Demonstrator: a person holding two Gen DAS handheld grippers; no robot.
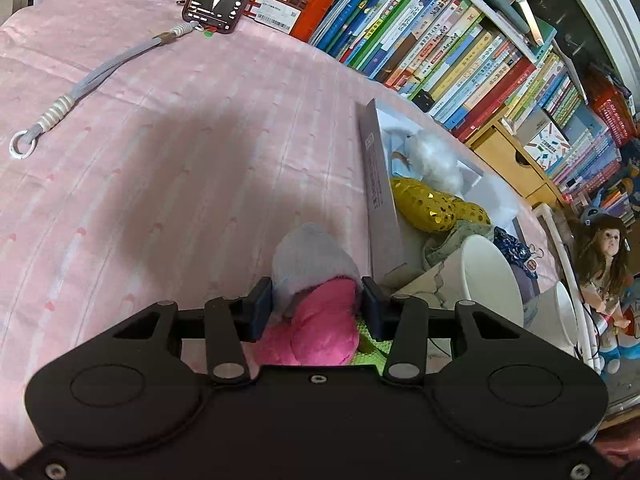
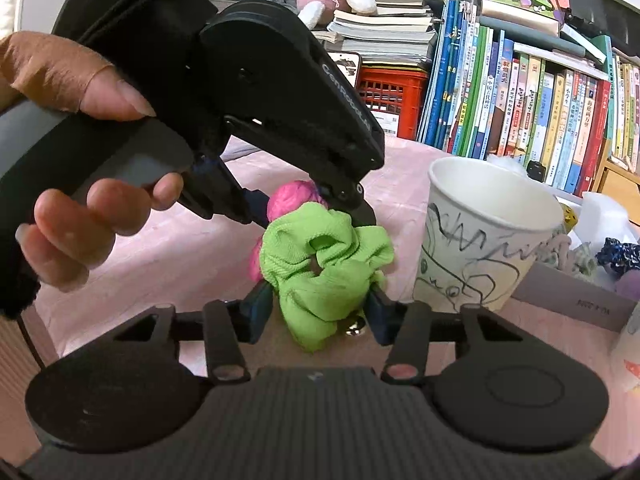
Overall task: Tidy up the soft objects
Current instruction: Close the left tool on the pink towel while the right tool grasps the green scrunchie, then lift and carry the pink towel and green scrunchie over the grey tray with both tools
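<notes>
Left hand-held gripper (image 1: 316, 306) pinching the pink scrunchie (image 1: 320, 328), right hand-held gripper (image 2: 318, 306) pinching the green scrunchie (image 2: 324, 264). They're tangled close, so pulling apart could drag either loose, or bump the paper cup (image 2: 480, 248).

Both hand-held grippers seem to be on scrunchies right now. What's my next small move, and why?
Probably lift the right hand-held gripper slightly to draw the green scrunchie off the pink scrunchie, which the left hand-held gripper grips. The two touch in a bunch, so separate them before carrying either toward the box.
</notes>
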